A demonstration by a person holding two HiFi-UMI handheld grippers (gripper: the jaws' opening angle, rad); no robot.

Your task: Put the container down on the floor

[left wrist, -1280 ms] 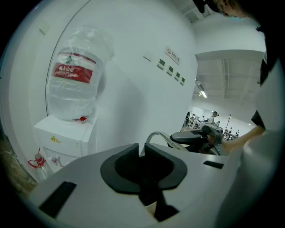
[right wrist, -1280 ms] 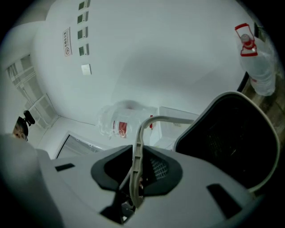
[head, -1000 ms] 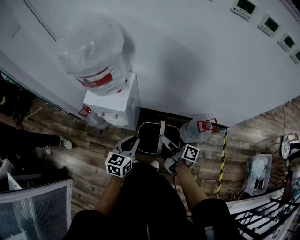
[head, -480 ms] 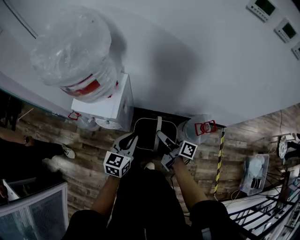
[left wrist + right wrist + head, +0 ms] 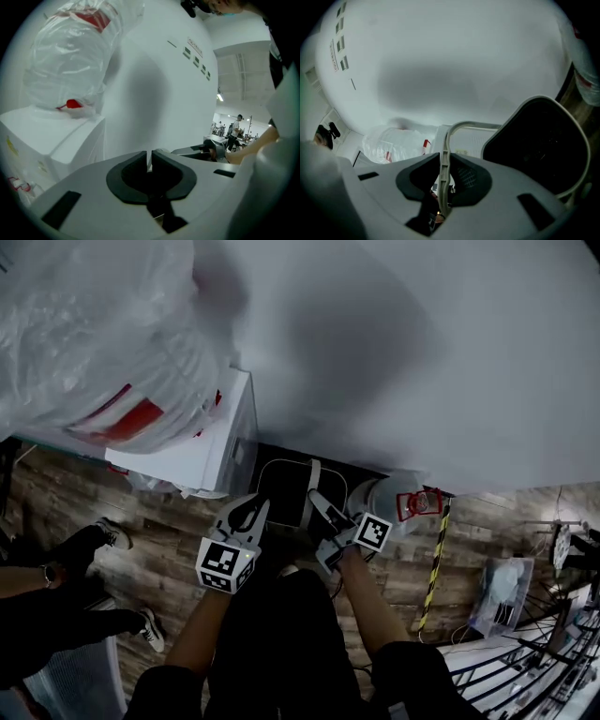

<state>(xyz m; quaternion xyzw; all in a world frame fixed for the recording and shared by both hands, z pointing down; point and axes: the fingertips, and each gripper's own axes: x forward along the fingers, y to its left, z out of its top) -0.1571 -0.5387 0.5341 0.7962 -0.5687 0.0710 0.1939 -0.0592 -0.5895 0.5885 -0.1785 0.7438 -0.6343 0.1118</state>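
Head view: container (image 5: 281,498) hangs low by the far wall (image 5: 394,352) between water dispenser (image 5: 202,451) and spare bottle (image 5: 384,502), right gripper (image 5: 319,502) clamped on its pale handle (image 5: 442,164), left gripper (image 5: 251,512) pinched on what looks like its rim (image 5: 149,160), a two-sided hold likely meant to level it for set-down.

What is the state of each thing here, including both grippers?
container, gripped on two sides; whether it touches the floor is unclear
left gripper, shut on something thin and white, apparently the container
right gripper, shut on the container's handle
water bottle, upside down on the dispenser, wrapped in plastic
second bottle, standing on the floor
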